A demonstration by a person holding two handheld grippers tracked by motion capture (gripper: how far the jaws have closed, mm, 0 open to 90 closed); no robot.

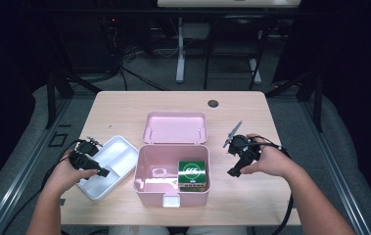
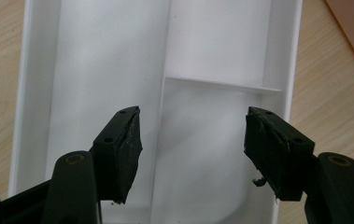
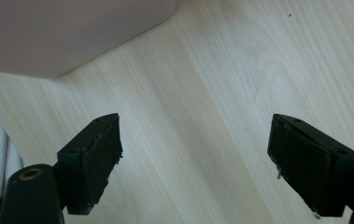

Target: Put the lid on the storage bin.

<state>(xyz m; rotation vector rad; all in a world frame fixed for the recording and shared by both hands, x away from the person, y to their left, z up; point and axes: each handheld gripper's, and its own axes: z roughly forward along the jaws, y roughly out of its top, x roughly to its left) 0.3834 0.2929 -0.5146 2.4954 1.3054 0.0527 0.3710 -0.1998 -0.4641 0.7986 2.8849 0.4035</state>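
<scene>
A white divided tray (image 1: 108, 166) lies on the left part of a pale wooden counter (image 1: 232, 112), turned at an angle. The left gripper (image 1: 104, 172) hangs just above its near end. In the left gripper view its jaws stand wide apart with nothing between them, and below them the tray (image 2: 212, 42) shows a long compartment on one side and two shorter ones on the other, all bare.

Just to the right of the tray sits an open pink box (image 1: 171, 175) — its lid (image 1: 175, 128) is laid back flat on the counter behind it. A green carton (image 1: 192, 173) with white print rests in the box's right-hand part.

Further right, apart from the box, a hand holds the right gripper (image 1: 234, 172) above bare counter, pointing down and towards the box. In the right gripper view its jaws are also wide open and grip nothing; under them is plain wood grain (image 3: 221, 93), with a corner of the pink box (image 3: 67, 32) at the upper left.
</scene>
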